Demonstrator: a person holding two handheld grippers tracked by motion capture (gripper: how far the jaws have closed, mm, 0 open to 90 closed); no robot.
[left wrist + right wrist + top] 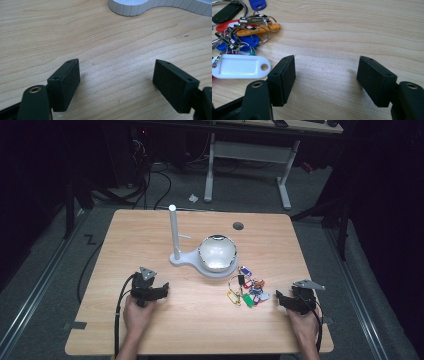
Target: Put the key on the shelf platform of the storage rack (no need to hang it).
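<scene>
Risk: the key tags (247, 290) lie in a tangled bunch of rings on the table (200, 330), so a pinch on one tag would likely drag the whole bunch or slip off a ring. The bunch sits just left of the right gripper (325, 75), in front of the white stand (210, 265). Right gripper: jaws wide apart, nothing between them. Left gripper (116, 80): likewise wide, empty, apparently just above bare wood.

Bare table (150, 235) spans the frame's left and lower middle; the white stand (207, 262) blocks centre, the key tags (247, 290) lower right of it.
</scene>
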